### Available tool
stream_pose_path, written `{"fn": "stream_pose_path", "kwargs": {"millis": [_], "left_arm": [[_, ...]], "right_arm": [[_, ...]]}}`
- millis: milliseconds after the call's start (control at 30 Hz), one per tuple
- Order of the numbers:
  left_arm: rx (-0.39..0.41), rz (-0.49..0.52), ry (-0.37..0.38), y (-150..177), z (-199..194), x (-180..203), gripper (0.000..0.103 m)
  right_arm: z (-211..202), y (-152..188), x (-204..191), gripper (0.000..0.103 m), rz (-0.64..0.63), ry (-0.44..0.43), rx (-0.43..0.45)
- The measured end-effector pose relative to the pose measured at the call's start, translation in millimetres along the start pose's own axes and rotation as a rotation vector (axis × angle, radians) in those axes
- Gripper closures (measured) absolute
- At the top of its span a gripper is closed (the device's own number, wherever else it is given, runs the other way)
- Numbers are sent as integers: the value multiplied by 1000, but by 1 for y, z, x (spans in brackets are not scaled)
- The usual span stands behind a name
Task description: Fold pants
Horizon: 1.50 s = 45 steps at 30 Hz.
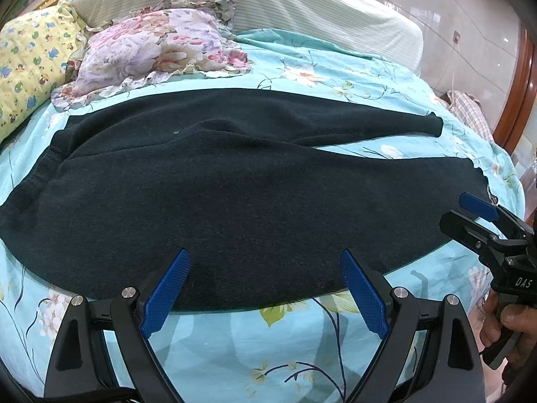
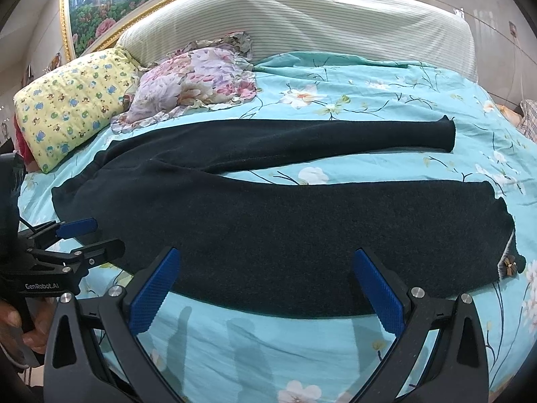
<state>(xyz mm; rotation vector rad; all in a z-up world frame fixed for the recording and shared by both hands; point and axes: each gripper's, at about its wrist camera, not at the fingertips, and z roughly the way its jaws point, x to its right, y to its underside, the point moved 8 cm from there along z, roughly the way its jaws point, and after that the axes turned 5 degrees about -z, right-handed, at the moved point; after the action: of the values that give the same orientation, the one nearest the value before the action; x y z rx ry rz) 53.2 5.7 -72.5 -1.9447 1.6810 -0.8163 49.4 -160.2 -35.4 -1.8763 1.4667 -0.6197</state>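
Dark teal-black pants (image 1: 235,194) lie flat across the bed, waistband to the left, both legs running right and split apart; they also show in the right wrist view (image 2: 285,221). My left gripper (image 1: 265,265) is open and empty, its blue pads just over the near edge of the pants, toward the waist end. My right gripper (image 2: 268,265) is open and empty over the near leg's front edge. The right gripper also shows in the left wrist view (image 1: 470,215) near the near leg's cuff. The left gripper shows in the right wrist view (image 2: 90,235) by the waistband.
The bed has a turquoise floral sheet (image 2: 335,84). A pink floral pillow (image 2: 194,80) and a yellow patterned pillow (image 2: 70,107) lie at the back left. A striped headboard (image 2: 302,16) stands behind. A wooden frame (image 1: 517,100) is at right.
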Motion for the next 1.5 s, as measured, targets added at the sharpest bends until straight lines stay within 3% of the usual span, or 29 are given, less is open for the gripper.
{"fn": "stream_pose_path", "kwargs": {"millis": [333, 433, 800, 1167, 1500], "left_arm": [[-10, 8, 10, 1, 1, 2, 11], [-14, 7, 13, -1, 1, 1, 11], [-23, 22, 52, -12, 4, 5, 11], [-19, 73, 73, -41, 11, 15, 11], [-67, 116, 134, -84, 34, 22, 11]], "right_arm": [[-3, -2, 1, 0, -10, 1, 36], [-2, 0, 1, 0, 1, 0, -11], [-4, -6, 11, 0, 49, -17, -20], [1, -19, 31, 0, 117, -33, -14], [7, -45, 72, 0, 178, -23, -4]]}}
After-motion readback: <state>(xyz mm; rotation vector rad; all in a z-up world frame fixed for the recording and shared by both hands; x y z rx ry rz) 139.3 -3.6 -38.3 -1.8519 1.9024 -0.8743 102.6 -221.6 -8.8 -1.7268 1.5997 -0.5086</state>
